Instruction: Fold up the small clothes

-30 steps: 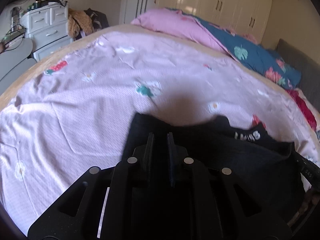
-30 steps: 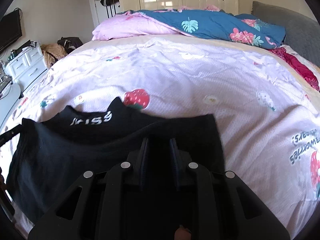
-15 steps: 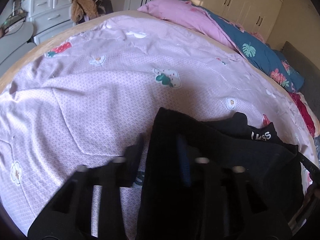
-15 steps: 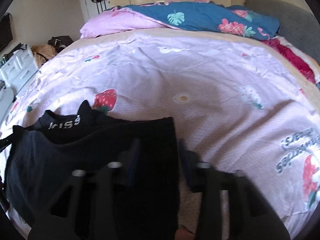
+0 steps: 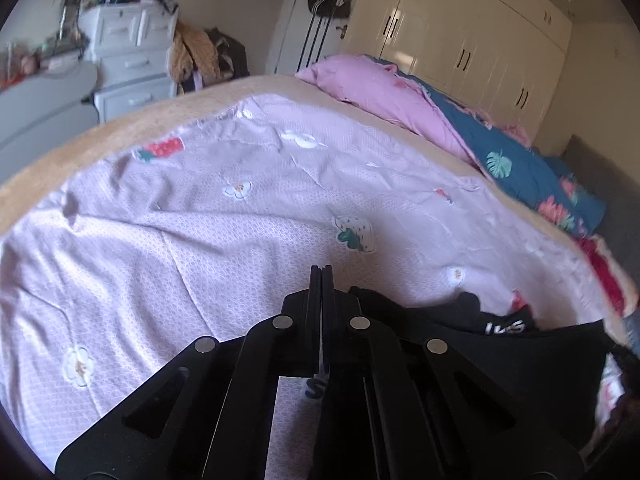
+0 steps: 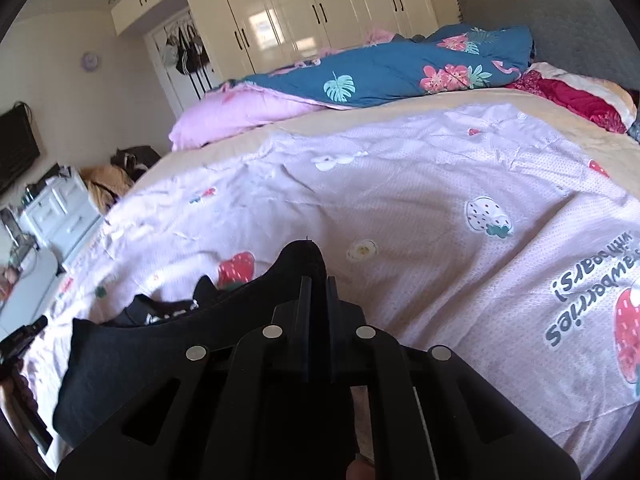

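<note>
The small black cotton garment [image 6: 132, 364] hung limp and light, best pinched at its corners, where both grippers' jaws held it clamped.

Bed [image 5: 132, 128] with lilac strawberry-print sheet [image 5: 200, 240], black garment [image 6: 132, 364], bunched quilt [image 6: 400, 68].
</note>
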Available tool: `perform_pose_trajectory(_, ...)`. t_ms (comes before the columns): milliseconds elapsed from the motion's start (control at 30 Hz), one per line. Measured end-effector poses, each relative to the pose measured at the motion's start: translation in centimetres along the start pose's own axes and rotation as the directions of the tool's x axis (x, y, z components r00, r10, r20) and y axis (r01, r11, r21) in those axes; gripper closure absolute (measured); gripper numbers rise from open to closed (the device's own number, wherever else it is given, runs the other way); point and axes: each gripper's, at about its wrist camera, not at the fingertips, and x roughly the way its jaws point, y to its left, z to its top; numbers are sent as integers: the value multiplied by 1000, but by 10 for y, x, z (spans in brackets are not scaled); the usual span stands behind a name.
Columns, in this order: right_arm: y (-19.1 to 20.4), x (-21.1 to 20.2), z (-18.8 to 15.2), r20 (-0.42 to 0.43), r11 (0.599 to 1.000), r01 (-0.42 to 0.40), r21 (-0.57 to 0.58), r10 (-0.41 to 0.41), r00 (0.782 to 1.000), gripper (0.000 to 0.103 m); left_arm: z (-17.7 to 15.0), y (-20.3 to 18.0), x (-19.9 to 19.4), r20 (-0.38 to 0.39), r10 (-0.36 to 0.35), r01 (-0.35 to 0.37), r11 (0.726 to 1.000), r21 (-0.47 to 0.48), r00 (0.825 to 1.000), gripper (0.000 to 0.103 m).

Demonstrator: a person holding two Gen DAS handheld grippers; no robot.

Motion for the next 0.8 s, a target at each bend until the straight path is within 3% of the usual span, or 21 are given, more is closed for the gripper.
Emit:
perform_pose_trajectory(133, 3, 10, -4, -29, 999, 39, -35, -40, 999, 97, -6, 2, 17, -88, -45, 44, 999, -18, 995, 103)
perform_pose_trajectory(200, 3, 15, -7, -49, 998, 47, -41, -49, 998, 97, -9, 0, 27, -132, -51, 50, 999, -14, 990, 92)
perform_pose_trajectory(233, 3, 17, -8, -59, 998, 49, -40, -51, 997, 97, -11, -1, 31, -142, -49, 48, 999, -10, 989, 81)
perform_pose_trajectory(333, 3, 20, -11, -74, 998, 52, -39, -55, 996, 96, -15, -5, 41, -175, -71, 71, 997, -5, 982, 74)
perform_pose_trajectory(400, 3, 21, -13, -77, 997, 56, -43, -60, 995, 96, -18, -9, 50, -208, -77, 81, 997, 13, 975, 64)
perform_pose_trajectory(467, 4, 24, -15, -82, 997, 60, -47, -63, 995, 95, -22, -13, 57, -220, -46, 57, 997, 44, 974, 67)
perform_pose_trajectory(500, 5, 25, -15, -82, 997, 63, -51, -67, 994, 95, -24, -15, 59, -222, -42, 55, 997, 56, 974, 91)
perform_pose_trajectory(533, 5, 25, -15, -83, 996, 63, -55, -68, 994, 95, -24, -17, 60, -220, -48, 64, 996, 66, 974, 98)
perform_pose_trajectory(633, 6, 22, -14, -64, 996, 69, -60, -73, 995, 97, -21, -28, 44, -150, -13, 32, 992, 123, 989, 99)
perform_pose_trajectory(800, 3, 7, -4, 9, 999, 38, -28, -38, 999, 97, -3, -22, 17, -30, -45, 47, 995, 92, 999, 99)
